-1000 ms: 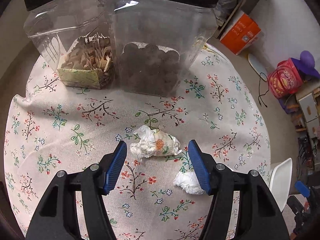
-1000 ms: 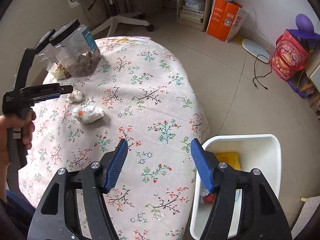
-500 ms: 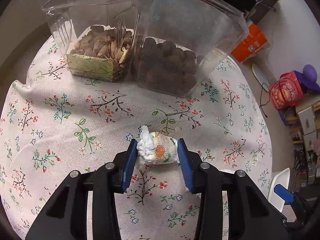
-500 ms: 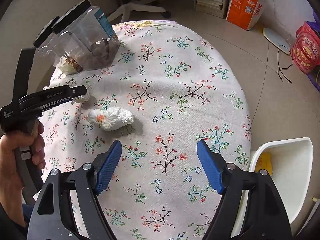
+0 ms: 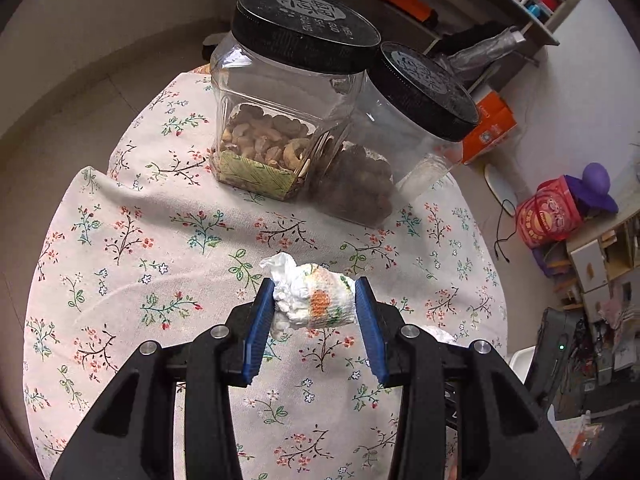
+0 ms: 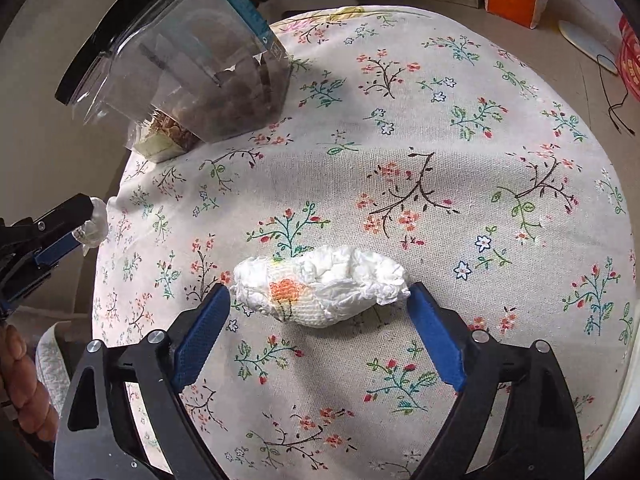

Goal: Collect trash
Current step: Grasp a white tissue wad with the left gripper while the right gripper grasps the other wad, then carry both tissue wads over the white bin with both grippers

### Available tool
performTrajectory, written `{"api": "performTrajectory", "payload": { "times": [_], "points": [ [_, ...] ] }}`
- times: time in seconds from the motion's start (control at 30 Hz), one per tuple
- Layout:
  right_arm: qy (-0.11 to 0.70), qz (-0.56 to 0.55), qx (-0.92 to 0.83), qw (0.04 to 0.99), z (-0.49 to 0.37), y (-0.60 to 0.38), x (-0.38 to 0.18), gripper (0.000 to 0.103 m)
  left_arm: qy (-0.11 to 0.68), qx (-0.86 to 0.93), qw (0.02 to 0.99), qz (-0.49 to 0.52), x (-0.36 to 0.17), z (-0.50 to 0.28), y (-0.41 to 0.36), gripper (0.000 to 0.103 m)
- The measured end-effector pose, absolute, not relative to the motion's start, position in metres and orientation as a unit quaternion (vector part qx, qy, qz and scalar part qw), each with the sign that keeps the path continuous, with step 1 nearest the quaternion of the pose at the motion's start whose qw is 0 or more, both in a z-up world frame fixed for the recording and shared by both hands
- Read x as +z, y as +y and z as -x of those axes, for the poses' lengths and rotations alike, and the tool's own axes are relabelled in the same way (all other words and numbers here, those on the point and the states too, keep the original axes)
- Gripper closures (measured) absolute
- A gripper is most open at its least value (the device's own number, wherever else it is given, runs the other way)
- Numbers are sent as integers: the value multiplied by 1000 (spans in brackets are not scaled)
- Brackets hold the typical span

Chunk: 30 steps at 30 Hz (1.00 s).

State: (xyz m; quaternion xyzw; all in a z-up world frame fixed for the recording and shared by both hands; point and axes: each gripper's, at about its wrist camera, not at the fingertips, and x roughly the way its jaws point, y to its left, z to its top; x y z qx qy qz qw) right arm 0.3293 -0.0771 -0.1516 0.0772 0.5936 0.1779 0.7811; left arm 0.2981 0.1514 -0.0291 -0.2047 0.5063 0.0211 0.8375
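Left wrist view: the left gripper (image 5: 314,306) is clamping a crumpled white tissue wad with an orange print (image 5: 316,300) between its blue pads, above the round table's floral cloth (image 5: 140,248). Two clear plastic jars with black lids (image 5: 288,120) are standing beyond. The right gripper (image 6: 320,312) is closing its jaws around a second crumpled white tissue with an orange flower (image 6: 320,290) lying on the cloth, pads not yet pressing it.

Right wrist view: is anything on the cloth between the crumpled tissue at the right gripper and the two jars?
No. In the right wrist view, only bare floral tablecloth lies between the crumpled tissue and the jars.
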Motion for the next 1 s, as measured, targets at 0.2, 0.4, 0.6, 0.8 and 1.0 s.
{"api": "performTrajectory", "payload": {
  "times": [0.2,0.4,0.6,0.8,1.0],
  "points": [
    [558,-44,192,806,-314,-59,-111,67,496,9,843,208,-12,-295,143,62],
    [542,-10,169,823,-306,-72,-87,67,493,-2,849,188,-2,-291,120,62],
    [504,25,156,849,-292,-100,-53,67,493,-15,862,119,8,-275,76,62],
    [478,27,130,869,-268,-134,-26,67,478,-38,876,53,19,-255,18,62],
    [448,9,84,890,-239,-180,4,67,453,-64,889,24,36,-236,-26,62]
  ]
}}
